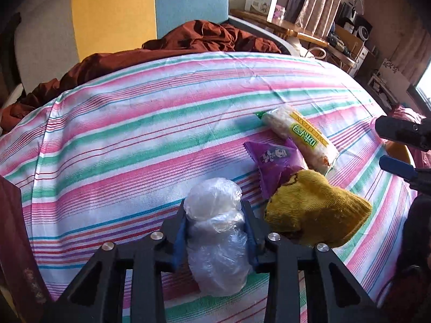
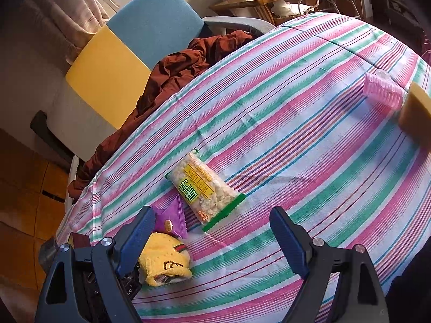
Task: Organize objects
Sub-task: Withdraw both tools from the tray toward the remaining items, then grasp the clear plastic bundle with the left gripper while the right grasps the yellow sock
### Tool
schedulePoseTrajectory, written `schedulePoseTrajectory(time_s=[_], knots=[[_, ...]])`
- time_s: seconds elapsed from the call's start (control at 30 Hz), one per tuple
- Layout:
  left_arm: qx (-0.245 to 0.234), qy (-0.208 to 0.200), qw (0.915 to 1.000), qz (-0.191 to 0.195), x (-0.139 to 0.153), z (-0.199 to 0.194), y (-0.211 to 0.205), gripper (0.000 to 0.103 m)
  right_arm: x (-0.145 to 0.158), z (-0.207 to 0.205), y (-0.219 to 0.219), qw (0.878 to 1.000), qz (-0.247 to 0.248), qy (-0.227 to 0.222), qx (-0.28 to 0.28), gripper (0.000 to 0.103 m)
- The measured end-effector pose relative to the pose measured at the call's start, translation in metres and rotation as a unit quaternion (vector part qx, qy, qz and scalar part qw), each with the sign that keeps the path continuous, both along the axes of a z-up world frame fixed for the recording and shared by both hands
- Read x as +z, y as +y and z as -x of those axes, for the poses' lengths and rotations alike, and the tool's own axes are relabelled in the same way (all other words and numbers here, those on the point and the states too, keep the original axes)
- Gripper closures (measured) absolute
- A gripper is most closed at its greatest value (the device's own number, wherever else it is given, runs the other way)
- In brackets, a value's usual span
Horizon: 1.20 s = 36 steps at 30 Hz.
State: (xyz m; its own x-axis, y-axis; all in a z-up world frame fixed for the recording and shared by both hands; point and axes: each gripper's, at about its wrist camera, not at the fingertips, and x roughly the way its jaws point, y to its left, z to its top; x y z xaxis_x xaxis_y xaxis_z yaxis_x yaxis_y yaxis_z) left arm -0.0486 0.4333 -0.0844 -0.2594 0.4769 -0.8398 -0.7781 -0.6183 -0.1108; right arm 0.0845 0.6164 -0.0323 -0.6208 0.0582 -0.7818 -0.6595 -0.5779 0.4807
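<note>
My left gripper (image 1: pixel 214 207) is shut on a clear plastic bag of something white (image 1: pixel 215 253), low over the striped tablecloth (image 1: pixel 121 140). Just right of it lie a yellow knitted sock (image 1: pixel 315 210), a purple snack packet (image 1: pixel 277 161) and a clear puffed-rice pack with a yellow-green label (image 1: pixel 299 137). My right gripper (image 2: pixel 212 215) stands open above the cloth with nothing between its fingers. The rice pack (image 2: pixel 204 191) lies just ahead of it, while the purple packet (image 2: pixel 173 212) and sock (image 2: pixel 164 261) sit by its left finger. Its fingers (image 1: pixel 396 129) show at the right edge of the left wrist view.
A pink hair roller (image 2: pixel 382 91) and a tan block (image 2: pixel 416 107) lie at the cloth's far right. Rumpled brown fabric (image 1: pixel 188 40) is heaped on a yellow-and-blue chair (image 1: pixel 115 13) behind the table. A wooden shelf with boxes (image 1: pixel 269 5) stands further back.
</note>
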Motion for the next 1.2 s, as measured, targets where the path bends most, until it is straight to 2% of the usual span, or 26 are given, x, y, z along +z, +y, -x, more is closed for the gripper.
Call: schedulePoseTrajectory(time_s=[0.1,0.3,0.4,0.6,0.83,1.2], knots=[[0.012,0.014,0.9998,-0.003,-0.001,-0.010,-0.010,0.067,0.000,0.003,-0.001,1.000,-0.005,-0.006,0.007,0.014],[0.032,0.007,0.9992,-0.024,-0.003,-0.033,-0.042,0.067,-0.003,0.007,-0.004,1.000,-0.006,-0.016,0.021,0.014],[0.024,0.017,0.9993,-0.023,-0.004,-0.047,-0.054,0.067,-0.006,0.009,-0.007,0.999,-0.001,-0.020,0.032,0.014],[0.000,0.064,0.9975,-0.032,-0.007,-0.070,-0.069,0.067,-0.010,0.023,-0.022,0.996,-0.006,-0.036,0.078,0.015],[-0.001,0.067,0.9969,-0.042,-0.009,-0.070,-0.071,0.066,-0.015,0.039,-0.045,0.988,-0.025,-0.062,0.137,0.021],[-0.001,0.070,0.9965,-0.046,-0.010,-0.070,-0.072,0.065,-0.019,0.066,-0.073,0.975,-0.054,-0.077,0.200,0.022]])
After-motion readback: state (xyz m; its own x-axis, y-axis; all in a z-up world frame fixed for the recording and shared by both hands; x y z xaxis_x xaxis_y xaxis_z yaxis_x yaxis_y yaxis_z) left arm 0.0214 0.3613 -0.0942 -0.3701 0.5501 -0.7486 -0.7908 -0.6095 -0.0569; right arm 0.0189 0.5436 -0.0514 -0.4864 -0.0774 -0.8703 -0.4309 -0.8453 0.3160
